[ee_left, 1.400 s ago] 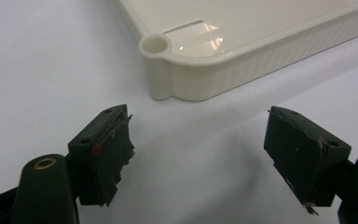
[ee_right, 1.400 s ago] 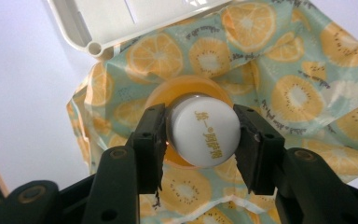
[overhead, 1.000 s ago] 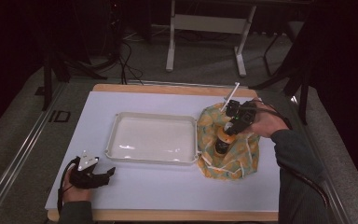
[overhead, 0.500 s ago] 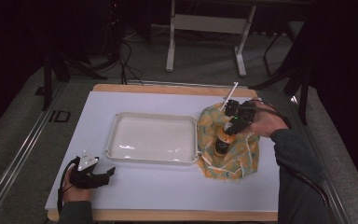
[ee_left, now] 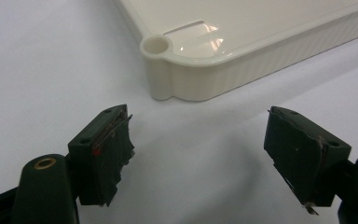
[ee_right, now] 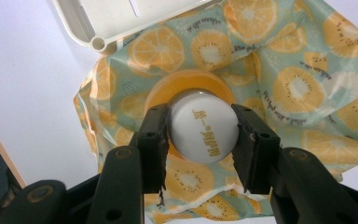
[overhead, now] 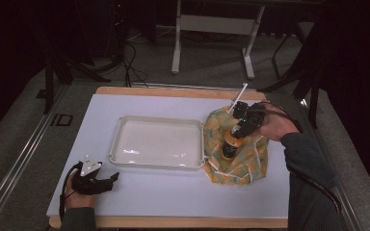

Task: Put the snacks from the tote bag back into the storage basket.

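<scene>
Bottle (ee_right: 204, 133) stands on the fruit-print bag (ee_right: 279, 79) just right of the tray (overhead: 158, 143), its white cap clamped by the right gripper (ee_right: 204, 140), so I would lift straight up while the left gripper (ee_left: 209, 154) waits with jaws apart.

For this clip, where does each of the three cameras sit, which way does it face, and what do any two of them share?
High view: above the person's side, looking forward and down on the table; both forearms, left gripper and right gripper show.
Left gripper view: rides the left gripper, jaws apart, facing a corner of the white tray.
Right gripper view: rides the right gripper, looking down on the bottle clamped at its white cap, above the fruit-print bag.
Shared: all three show the tray.
</scene>
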`<state>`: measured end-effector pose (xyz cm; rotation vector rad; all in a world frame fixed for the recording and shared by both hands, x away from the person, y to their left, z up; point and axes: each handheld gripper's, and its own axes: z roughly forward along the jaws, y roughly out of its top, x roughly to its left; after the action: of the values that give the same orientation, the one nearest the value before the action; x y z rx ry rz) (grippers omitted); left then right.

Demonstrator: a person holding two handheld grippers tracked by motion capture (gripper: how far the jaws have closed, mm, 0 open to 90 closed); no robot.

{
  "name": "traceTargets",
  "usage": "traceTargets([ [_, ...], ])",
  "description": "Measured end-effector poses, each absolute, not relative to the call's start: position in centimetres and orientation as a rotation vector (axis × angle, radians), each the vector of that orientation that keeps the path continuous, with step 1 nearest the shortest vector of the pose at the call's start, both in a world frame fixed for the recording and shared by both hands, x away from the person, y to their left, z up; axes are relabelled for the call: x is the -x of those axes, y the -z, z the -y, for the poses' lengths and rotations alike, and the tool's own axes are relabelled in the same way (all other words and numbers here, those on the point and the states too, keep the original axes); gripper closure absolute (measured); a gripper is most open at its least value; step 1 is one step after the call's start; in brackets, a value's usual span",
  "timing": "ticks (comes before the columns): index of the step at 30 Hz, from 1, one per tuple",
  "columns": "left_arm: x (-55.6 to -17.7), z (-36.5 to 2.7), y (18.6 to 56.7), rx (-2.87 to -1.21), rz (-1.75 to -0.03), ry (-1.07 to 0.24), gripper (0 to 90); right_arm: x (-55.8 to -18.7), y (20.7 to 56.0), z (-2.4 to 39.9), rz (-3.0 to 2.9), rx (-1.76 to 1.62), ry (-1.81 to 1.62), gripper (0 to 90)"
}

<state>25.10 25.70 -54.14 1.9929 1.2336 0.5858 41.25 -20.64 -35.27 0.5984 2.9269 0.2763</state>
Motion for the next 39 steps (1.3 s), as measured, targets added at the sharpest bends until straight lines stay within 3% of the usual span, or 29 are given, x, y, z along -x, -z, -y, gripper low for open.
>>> traceTargets([
  [39,-25.1,-25.7,54.1,-1.997,-1.229,-0.582,23.1,-41.0,32.8,21.8,-2.831,-0.632,-0.304,58.8],
])
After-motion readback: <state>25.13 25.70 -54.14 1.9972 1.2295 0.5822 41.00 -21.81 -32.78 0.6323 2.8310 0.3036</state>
